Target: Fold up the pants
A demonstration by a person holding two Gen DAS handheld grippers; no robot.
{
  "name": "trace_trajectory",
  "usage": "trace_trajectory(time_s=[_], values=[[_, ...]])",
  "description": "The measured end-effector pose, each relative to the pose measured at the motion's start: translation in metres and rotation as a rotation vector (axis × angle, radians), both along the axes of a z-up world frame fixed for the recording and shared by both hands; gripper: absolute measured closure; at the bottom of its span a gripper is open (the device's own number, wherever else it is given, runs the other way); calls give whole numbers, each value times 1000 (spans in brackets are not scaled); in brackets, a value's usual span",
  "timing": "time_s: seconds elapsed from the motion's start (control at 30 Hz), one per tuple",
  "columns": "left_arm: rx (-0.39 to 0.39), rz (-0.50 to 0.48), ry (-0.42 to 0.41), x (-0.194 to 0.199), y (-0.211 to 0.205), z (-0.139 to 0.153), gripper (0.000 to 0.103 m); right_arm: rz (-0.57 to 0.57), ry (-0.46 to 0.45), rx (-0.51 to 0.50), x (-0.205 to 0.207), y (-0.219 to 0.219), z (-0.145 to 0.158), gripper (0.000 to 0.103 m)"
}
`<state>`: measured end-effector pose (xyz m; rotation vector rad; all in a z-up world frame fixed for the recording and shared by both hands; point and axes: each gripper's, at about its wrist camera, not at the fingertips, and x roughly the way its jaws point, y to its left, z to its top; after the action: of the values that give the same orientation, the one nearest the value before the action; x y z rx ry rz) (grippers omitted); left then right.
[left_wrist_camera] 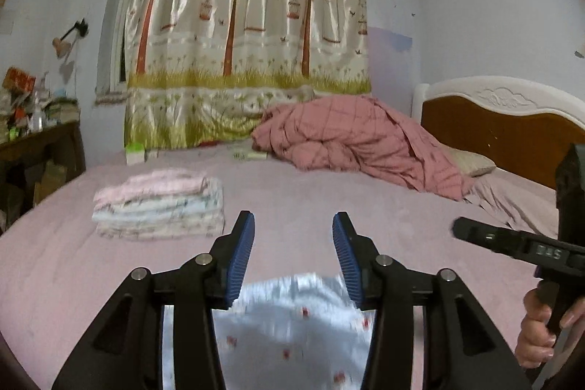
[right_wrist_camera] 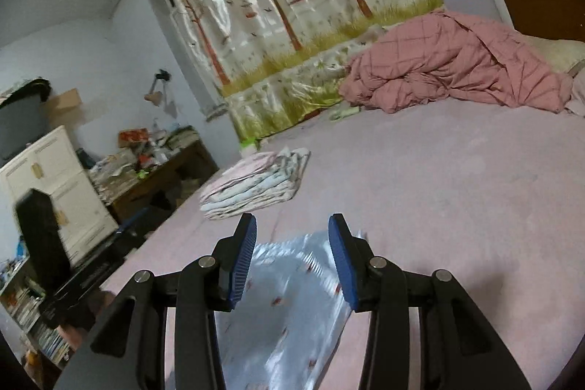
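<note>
The pants (left_wrist_camera: 292,320), white with small red prints, lie blurred on the pink bed sheet (left_wrist_camera: 347,200) right below my left gripper (left_wrist_camera: 294,222). That gripper is open, and its blue pads (left_wrist_camera: 241,254) hold nothing. In the right wrist view the same pants (right_wrist_camera: 289,298) spread under my right gripper (right_wrist_camera: 291,222), which is also open with empty pads. A hand (left_wrist_camera: 537,331) at the right edge grips the handle of the other black tool. The near end of the pants is hidden behind the gripper frames.
A stack of folded clothes (left_wrist_camera: 161,207) (right_wrist_camera: 256,181) sits on the bed ahead to the left. A bunched pink quilt (left_wrist_camera: 358,141) (right_wrist_camera: 453,61) lies by the headboard (left_wrist_camera: 504,119). A cluttered desk (right_wrist_camera: 153,167) stands left of the bed.
</note>
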<state>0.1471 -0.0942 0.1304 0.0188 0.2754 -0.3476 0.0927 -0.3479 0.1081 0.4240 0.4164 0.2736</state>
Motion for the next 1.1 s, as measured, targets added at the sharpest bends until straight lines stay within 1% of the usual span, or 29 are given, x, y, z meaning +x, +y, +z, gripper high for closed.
trace_trajectory(time_s=[0.07, 0.1, 0.17, 0.23, 0.27, 0.3, 0.33, 0.37, 0.4, 0.5, 0.53, 0.63, 0.77, 0.93, 0.97, 1.0, 1.03, 1.1], values=[[-23, -25, 5, 17, -4, -2, 57, -7, 18, 10, 25, 2, 2, 60], [-38, -39, 17, 22, -5, -6, 57, -2, 42, 22, 46, 3, 0, 60], [-53, -16, 32, 37, -2, -16, 57, -12, 67, 26, 72, 7, -5, 60], [-88, 2, 43, 48, 9, -33, 55, -7, 85, 15, 100, 12, -16, 60], [-110, -13, 59, 54, 13, -40, 53, -10, 94, 11, 110, 12, -23, 60], [-125, -38, 90, 61, 18, -51, 53, -3, 105, 10, 120, 14, -36, 60], [-120, -51, 124, 68, 21, -61, 53, 10, 118, 7, 127, 16, -48, 60], [-93, -29, 148, 75, 24, -70, 54, 20, 132, -1, 130, 17, -60, 61], [-71, 4, 149, 79, 26, -74, 54, 30, 157, -22, 139, 19, -75, 60], [-43, 44, 138, 83, 29, -76, 54, 49, 223, -97, 162, 27, -102, 61], [-46, 49, 138, 83, 31, -75, 54, 60, 235, -98, 166, 28, -107, 61], [-53, 62, 155, 87, 35, -79, 54, 95, 307, -56, 178, 26, -127, 61], [-60, 75, 167, 90, 38, -81, 54, 130, 348, -44, 181, 28, -138, 61], [-32, 79, 174, 95, 33, -86, 53, 147, 390, -39, 185, 31, -151, 61], [-26, 82, 182, 97, 32, -89, 53, 155, 400, -33, 187, 33, -154, 63], [-20, 85, 192, 100, 31, -92, 53, 157, 408, -35, 189, 34, -157, 69], [-16, 90, 203, 104, 32, -95, 53, 156, 414, -40, 189, 35, -159, 79], [-14, 101, 226, 109, 33, -100, 54, 151, 414, -58, 190, 37, -161, 93]])
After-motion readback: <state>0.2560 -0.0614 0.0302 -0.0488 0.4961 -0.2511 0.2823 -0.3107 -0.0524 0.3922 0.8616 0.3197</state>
